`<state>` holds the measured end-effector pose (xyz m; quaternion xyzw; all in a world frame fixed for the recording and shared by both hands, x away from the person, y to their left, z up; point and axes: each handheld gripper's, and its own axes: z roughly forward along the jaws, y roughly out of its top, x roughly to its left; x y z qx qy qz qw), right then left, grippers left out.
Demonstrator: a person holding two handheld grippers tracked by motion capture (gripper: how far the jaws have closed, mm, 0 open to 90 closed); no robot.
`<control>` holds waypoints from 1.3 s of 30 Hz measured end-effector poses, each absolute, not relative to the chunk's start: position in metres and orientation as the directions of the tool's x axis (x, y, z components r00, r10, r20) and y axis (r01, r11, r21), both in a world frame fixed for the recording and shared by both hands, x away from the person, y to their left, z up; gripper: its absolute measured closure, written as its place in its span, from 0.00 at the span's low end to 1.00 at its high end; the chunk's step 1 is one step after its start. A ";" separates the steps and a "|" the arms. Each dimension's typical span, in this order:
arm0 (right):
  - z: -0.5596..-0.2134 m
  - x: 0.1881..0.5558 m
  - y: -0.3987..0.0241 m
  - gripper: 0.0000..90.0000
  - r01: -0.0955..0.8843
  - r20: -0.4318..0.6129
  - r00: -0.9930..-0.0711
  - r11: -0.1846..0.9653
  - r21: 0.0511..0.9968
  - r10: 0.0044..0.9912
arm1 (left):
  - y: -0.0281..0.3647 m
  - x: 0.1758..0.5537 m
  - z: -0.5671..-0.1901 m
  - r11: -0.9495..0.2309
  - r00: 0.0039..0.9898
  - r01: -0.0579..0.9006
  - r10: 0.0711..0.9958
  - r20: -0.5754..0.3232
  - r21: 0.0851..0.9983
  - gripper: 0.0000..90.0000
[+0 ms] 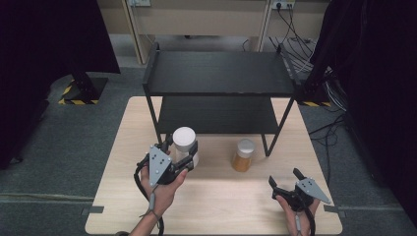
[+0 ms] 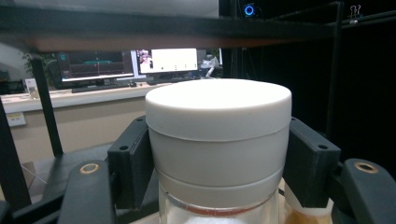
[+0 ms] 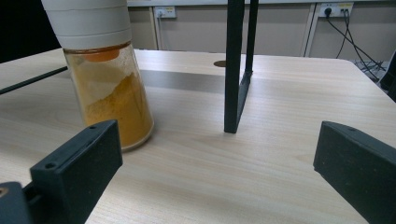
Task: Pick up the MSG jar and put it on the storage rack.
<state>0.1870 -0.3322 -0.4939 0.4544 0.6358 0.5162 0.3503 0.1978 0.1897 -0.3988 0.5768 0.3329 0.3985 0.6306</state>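
My left gripper (image 1: 186, 153) is shut on a clear jar with a white lid (image 1: 184, 139), held up off the wooden table (image 1: 221, 206) just in front of the black two-tier shelf (image 1: 219, 73). In the left gripper view the white-lidded jar (image 2: 218, 140) sits squeezed between both black jaws, its lid level with the shelf's lower board. A second jar of orange powder (image 1: 243, 155) with a white lid stands on the table near the shelf's right front leg. My right gripper (image 1: 285, 178) rests open at the table's front right. In the right gripper view the orange jar (image 3: 109, 88) stands ahead and left of the open jaws.
The shelf's black front leg (image 3: 236, 70) stands just right of the orange jar. Both shelf boards are bare. Cables (image 1: 295, 34) trail on the floor behind the table at the right.
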 end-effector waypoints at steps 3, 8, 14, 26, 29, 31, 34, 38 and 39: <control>-0.494 0.187 -0.332 0.02 0.216 0.024 -0.341 0.054 0.975 0.940 | 0.190 0.199 -0.391 0.019 0.452 -0.129 0.891 0.042 0.992 0.37; -0.494 0.187 -0.332 0.02 0.217 0.024 -0.342 0.054 0.975 0.939 | 0.190 0.200 -0.382 0.013 0.443 -0.141 0.895 0.052 0.990 0.37; -0.494 0.187 -0.332 0.02 0.218 0.023 -0.341 0.055 0.974 0.940 | 0.190 0.200 -0.374 0.003 0.434 -0.143 0.899 0.060 0.990 0.37; -0.494 0.187 -0.332 0.02 0.217 0.020 -0.340 0.058 0.974 0.940 | 0.193 0.202 -0.352 0.003 0.418 -0.149 0.906 0.061 0.989 0.37; -0.494 0.187 -0.332 0.02 0.218 0.022 -0.340 0.056 0.974 0.940 | 0.194 0.203 -0.345 -0.003 0.412 -0.154 0.908 0.068 0.988 0.37; -0.493 0.187 -0.332 0.02 0.218 0.022 -0.340 0.057 0.974 0.940 | 0.194 0.204 -0.341 -0.002 0.410 -0.156 0.910 0.067 0.988 0.37; -0.493 0.187 -0.331 0.02 0.218 0.021 -0.339 0.057 0.974 0.940 | 0.193 0.205 -0.335 -0.002 0.406 -0.158 0.911 0.067 0.987 0.37; -0.493 0.188 -0.332 0.02 0.219 0.022 -0.339 0.056 0.974 0.940 | 0.192 0.207 -0.327 -0.003 0.403 -0.161 0.913 0.069 0.987 0.37; -0.493 0.188 -0.332 0.02 0.219 0.023 -0.339 0.056 0.974 0.940 | 0.192 0.207 -0.325 -0.004 0.402 -0.164 0.913 0.071 0.986 0.37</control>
